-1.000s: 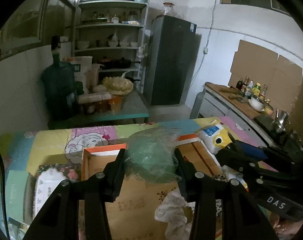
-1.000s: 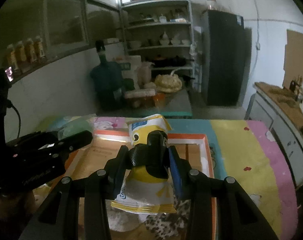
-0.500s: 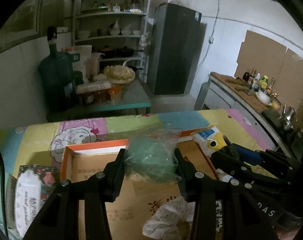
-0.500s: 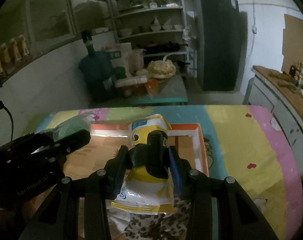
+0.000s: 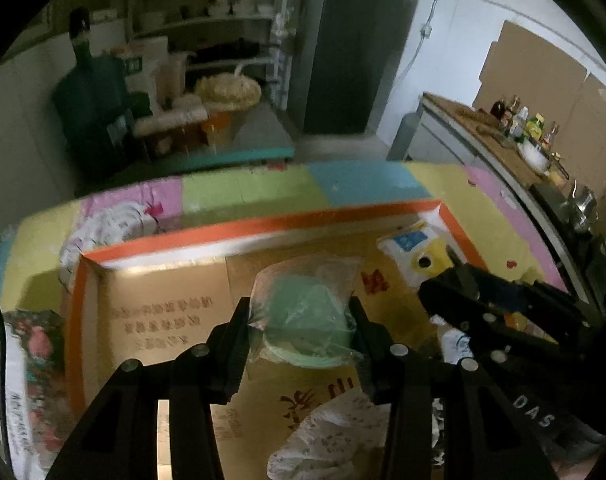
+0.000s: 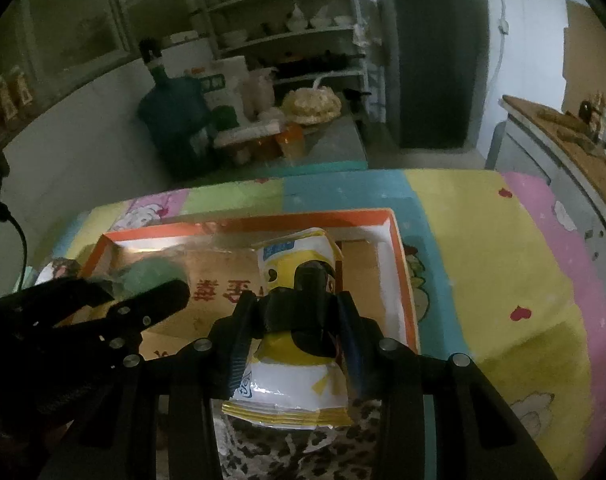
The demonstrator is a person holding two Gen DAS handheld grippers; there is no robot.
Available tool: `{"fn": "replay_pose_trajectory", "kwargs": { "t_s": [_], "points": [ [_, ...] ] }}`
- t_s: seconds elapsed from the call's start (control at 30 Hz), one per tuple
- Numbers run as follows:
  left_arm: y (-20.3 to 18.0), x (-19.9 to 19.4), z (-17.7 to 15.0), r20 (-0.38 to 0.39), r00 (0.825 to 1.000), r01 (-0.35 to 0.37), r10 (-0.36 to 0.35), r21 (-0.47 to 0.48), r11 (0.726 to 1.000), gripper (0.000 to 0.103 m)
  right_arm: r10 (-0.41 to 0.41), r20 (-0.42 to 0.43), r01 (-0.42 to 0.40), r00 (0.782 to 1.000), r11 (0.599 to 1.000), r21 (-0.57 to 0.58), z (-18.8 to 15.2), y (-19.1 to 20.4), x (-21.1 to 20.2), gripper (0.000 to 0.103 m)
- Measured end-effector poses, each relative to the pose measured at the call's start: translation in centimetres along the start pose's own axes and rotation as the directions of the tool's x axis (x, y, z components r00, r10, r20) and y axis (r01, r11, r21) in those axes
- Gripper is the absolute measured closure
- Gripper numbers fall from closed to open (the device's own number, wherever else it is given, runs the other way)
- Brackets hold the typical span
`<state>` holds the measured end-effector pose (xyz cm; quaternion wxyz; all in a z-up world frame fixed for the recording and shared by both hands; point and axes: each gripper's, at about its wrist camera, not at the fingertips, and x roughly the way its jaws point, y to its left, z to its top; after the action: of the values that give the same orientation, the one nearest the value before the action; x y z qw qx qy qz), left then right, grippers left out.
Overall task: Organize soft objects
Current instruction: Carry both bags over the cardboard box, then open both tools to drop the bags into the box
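- Holding two soft items over the open box point(image 5: 263, 226): both are gripped, neither set down yet
- Left gripper point(image 5: 301, 322): jaws clamped on the green bag point(image 5: 303, 312), which hangs above the box floor, near the middle
- Right gripper point(image 6: 299, 320): jaws clamped on the yellow pouch point(image 6: 299, 256), held over the box's right end, near the far wall
- Lying loose at the near edge: a white floral cloth point(image 5: 335, 432) and a leopard-print cloth point(image 6: 299, 452); whether they lie inside the box cannot be told
- Judged progress: mid-task; releasing both items is left, then the loose cloths
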<state>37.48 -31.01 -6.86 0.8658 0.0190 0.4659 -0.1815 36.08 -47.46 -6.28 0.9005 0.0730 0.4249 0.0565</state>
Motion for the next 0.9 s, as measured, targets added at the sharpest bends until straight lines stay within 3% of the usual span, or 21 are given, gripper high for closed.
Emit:
{"fn": "replay_pose_trajectory", "kwargs": {
  "t_s": [0.3, 0.4, 0.63, 0.9],
  "points": [
    [0.5, 0.7, 0.0, -0.033, 0.999, 0.015, -0.016, -0.022, 1.0, 0.055, 0.007, -0.028, -0.007, 1.0, 1.0, 0.009, -0.1, -0.5, 0.4, 0.06],
    [0.6, 0.8, 0.0, -0.033, 0.999, 0.014, -0.015, -0.025, 1.0, 0.05, 0.013, -0.033, -0.012, 0.999, 1.0, 0.011, -0.1, -0.6, 0.4, 0.059],
    [1.0, 0.3, 0.1, 0.0, 1.0, -0.002, 0.002, -0.045, 0.999, 0.038, 0.025, -0.03, -0.024, 0.999, 0.999, 0.021, -0.2, -0.7, 0.3, 0.058],
    [1.1, -0.9, 0.1, 0.025, 1.0, -0.003, 0.004, -0.05, 0.999, 0.036, 0.026, -0.006, -0.026, 1.0, 0.999, 0.021, -0.2, -0.4, -0.8, 0.057]
  ]
}}
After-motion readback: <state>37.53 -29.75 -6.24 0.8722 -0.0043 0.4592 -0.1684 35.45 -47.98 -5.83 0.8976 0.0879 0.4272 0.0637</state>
